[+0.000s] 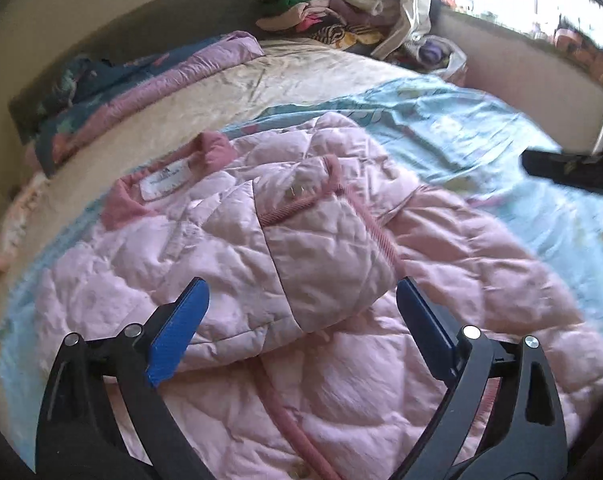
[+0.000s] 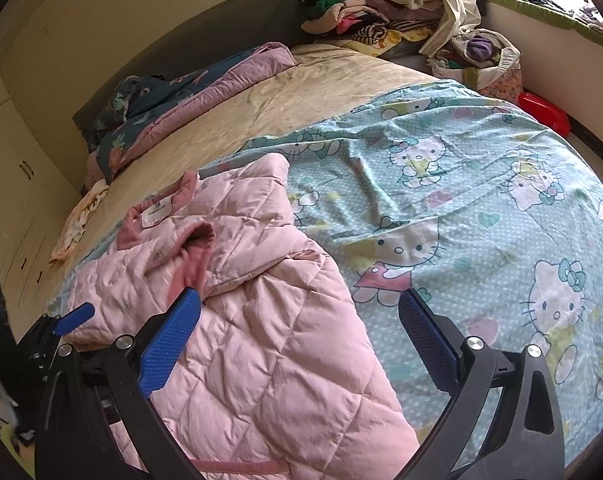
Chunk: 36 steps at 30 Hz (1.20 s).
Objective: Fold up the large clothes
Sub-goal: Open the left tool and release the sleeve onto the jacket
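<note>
Lying under both spread, empty tools, left tool (image 1: 301, 304) and right tool (image 2: 299, 316): pink quilted jacket (image 1: 321, 240).

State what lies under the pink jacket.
The pink jacket lies on a cartoon-cat sheet. How far the sheet reaches beneath it is hidden.
</note>
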{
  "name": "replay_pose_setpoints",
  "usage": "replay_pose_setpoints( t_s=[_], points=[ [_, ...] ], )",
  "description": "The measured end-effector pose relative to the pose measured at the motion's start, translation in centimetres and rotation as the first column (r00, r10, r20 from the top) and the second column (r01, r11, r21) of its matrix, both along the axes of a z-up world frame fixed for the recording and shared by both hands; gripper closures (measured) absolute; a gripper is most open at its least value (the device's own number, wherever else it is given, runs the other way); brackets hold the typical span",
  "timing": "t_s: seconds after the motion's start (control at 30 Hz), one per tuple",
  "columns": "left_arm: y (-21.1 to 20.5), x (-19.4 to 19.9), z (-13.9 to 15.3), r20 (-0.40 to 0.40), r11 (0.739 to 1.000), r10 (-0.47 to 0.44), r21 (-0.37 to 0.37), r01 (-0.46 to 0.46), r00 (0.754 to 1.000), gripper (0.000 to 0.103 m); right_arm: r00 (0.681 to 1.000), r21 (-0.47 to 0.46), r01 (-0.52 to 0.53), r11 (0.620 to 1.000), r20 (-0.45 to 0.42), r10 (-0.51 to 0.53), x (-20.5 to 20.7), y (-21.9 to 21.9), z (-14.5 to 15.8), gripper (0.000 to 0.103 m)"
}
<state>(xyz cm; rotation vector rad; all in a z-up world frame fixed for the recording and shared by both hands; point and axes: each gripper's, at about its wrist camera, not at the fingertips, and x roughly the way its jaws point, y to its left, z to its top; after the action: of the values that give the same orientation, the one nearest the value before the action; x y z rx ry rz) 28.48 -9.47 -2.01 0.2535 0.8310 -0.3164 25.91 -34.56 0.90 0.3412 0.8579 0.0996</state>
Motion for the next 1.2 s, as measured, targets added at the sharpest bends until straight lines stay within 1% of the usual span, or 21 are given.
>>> replay_pose_setpoints(
  t_s=[0.07,0.13,0.27,0.43,0.57,0.83,1.13,1.17,1.2],
  points=[
    [1.1,0.0,0.8,-0.01,0.999,0.017,-0.05,-0.018,1.0,0.011,1.0,-0.006,-0.009,1.0,0.0,0.009,0.1,0.6,0.0,0.004],
    [2.2,0.0,1.6,-0.003,0.996,0.042,-0.083,-0.042,0.999,0.009,1.0,-0.01,-0.017,1.0,-0.003,0.017,0.3,1.2,-0.1,0.004],
    [4.8,0.2,2.9,0.015,0.989,0.104,-0.103,-0.102,0.994,0.009,0.998,-0.022,-0.055,0.998,-0.005,0.055,0.7,3.2,-0.1,0.004],
    [9.1,1.0,3.9,0.024,0.975,0.188,-0.124,-0.184,0.982,0.009,0.994,-0.031,-0.107,0.994,-0.011,0.106,1.3,5.9,-0.4,0.004],
    [12.5,1.5,4.0,0.021,0.958,0.258,-0.133,-0.253,0.966,0.009,0.99,-0.038,-0.14,0.989,-0.02,0.139,2.0,7.9,-0.8,0.004],
    [18.1,1.8,4.2,0.023,0.921,0.361,-0.163,-0.353,0.932,0.009,0.978,-0.018,-0.202,0.979,-0.054,0.201,3.6,11.6,-1.9,0.004],
    [22.7,2.2,2.6,-0.003,0.883,0.441,-0.177,-0.435,0.897,0.009,0.969,0.039,-0.215,0.976,-0.119,0.218,5.4,14.1,-4.5,0.006],
    [23.3,2.2,2.4,-0.008,0.878,0.449,-0.184,-0.443,0.893,0.009,0.968,0.043,-0.216,0.976,-0.123,0.219,5.6,14.4,-5.0,0.009],
    [24.0,2.2,2.2,-0.015,0.87,0.46,-0.191,-0.454,0.888,0.009,0.966,0.042,-0.218,0.975,-0.13,0.221,5.8,14.6,-5.5,0.027]
  ],
)
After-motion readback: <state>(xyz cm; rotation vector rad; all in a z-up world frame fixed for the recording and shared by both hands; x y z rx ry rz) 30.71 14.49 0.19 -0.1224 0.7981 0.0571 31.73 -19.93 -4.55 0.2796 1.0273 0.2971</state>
